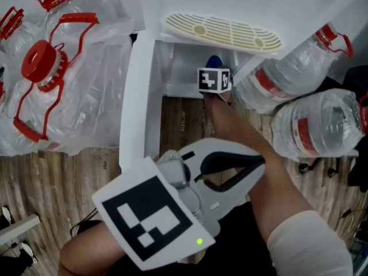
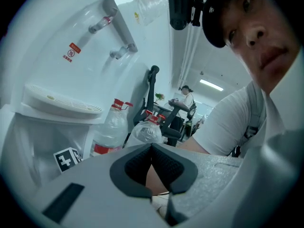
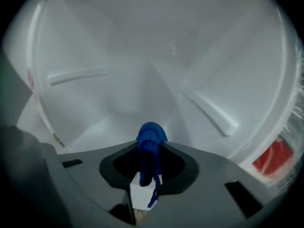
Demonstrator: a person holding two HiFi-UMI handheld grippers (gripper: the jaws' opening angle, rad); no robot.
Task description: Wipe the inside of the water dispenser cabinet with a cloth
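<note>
Far left: bagged empty water jugs [image 1: 63, 79] with red caps, well apart from the work. The cabinet door [image 1: 138, 96] stands open beside them.

Left gripper [image 2: 152, 148]: jaws pressed together, nothing held. It is positioned low in the foreground, away from the cabinet. The door is therefore unrestrained and could swing onto the right forearm [image 1: 270, 183].

Centre: the right gripper [image 3: 151, 151] is reached into the water dispenser cabinet [image 3: 118, 75], below the drip tray [image 1: 221, 32]. Its jaws are pinched on a blue cloth [image 3: 150, 136], bunched narrow, with only a small knob showing past the tips. Contact with the wall cannot be confirmed.

Risks, as judged:
- With so little cloth exposed, bare jaw tips may be dragged over the white plastic, scuffing rather than wiping.
- The cloth may be pulled from the grip if caught on the raised rib [image 3: 211, 112].
- Corners may be missed.

Right: full water bottles [image 1: 313, 125] lie just beside the right forearm and may be knocked on withdrawal.
</note>
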